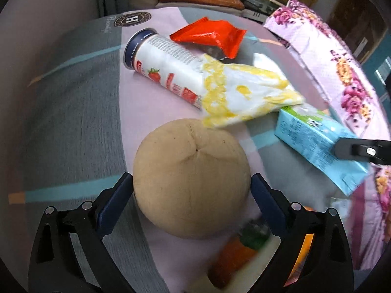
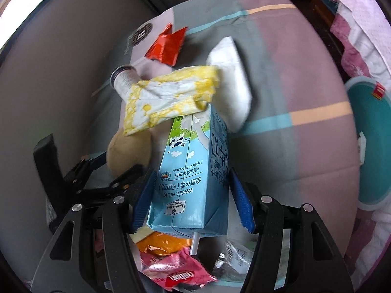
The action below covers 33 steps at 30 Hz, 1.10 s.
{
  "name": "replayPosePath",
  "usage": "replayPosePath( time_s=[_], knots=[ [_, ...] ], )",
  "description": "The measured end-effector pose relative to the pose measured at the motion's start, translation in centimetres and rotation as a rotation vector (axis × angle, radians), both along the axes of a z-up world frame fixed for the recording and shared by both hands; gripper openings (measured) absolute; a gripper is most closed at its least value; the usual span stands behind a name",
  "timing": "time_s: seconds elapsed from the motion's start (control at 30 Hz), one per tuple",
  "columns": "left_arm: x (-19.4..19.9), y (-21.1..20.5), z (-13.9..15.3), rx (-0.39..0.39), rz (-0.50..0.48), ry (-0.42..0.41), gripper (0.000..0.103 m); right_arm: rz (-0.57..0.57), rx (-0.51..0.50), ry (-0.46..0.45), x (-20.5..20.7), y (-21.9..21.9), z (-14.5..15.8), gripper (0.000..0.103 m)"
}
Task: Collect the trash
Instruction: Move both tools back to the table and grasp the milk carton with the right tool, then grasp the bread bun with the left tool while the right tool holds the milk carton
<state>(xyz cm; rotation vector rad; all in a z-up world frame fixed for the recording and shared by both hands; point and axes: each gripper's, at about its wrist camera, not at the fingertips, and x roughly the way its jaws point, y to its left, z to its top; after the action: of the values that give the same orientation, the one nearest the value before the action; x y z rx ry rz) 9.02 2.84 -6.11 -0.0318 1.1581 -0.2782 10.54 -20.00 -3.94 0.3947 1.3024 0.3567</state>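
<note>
A round tan coconut (image 1: 191, 178) sits between the blue pads of my left gripper (image 1: 191, 190), which is shut on its sides. My right gripper (image 2: 193, 200) is shut on a light-blue whole-milk carton (image 2: 190, 161), pads on both narrow faces and a straw at its near end. In the left wrist view the carton (image 1: 310, 134) is at the right, with a black finger (image 1: 359, 150) of the right gripper on it. A yellow-and-white wrapper (image 2: 168, 95) leans on the carton's far end. On the striped bedsheet (image 1: 61, 122) lie a white strawberry tube (image 1: 166, 66) and a red wrapper (image 1: 210, 36).
A white tissue (image 2: 232, 80) lies beyond the carton. Loose wrappers, one pink (image 2: 180, 273) and one orange (image 2: 158, 241), lie under the right gripper. A teal round container (image 2: 369, 141) stands at the right. A floral quilt (image 1: 342, 73) borders the sheet. Something blurred, orange and green (image 1: 239, 249), lies under the coconut.
</note>
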Motion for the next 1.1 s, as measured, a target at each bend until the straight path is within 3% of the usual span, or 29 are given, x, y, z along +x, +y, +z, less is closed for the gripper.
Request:
replayPosePath(
  time_s=[0.27,0.37,0.53,0.7,0.8,0.97,1.1],
  knots=[
    [-2.0,-1.1,3.3,-0.069,-0.051,-0.006,0.095,-0.058,0.015,0.000,-1.3,-3.0,-0.5,0.058],
    [-1.2,-1.6,3.6,-0.071,-0.025,-0.022,0.095,-0.083,0.000,-0.007,-1.9,-4.4,-0.7,0.058],
    [1.1,-2.7,3.8,-0.166,0.004,-0.025,0.095,-0.127,-0.012,0.006,-2.3,-6.4,-1.6,0.058],
    [2.0,-4.6,3.4,-0.130,-0.031,-0.035,0.095,-0.150,-0.011,0.020,-2.5,-7.5,-2.4,0.058],
    [2.4,-4.2,2.6,-0.101,-0.003,-0.026,0.095,-0.145,-0.017,0.021,-2.3,-7.6,-2.8,0.058],
    [3.2,-2.3,1.1,-0.083,0.056,0.025,0.075,-0.139,-0.042,0.022,-1.5,-7.3,-3.3,0.058],
    [4.0,-1.7,-0.5,-0.059,0.098,0.068,0.073,-0.139,-0.063,0.022,-0.8,-7.0,-3.5,0.058]
  ],
)
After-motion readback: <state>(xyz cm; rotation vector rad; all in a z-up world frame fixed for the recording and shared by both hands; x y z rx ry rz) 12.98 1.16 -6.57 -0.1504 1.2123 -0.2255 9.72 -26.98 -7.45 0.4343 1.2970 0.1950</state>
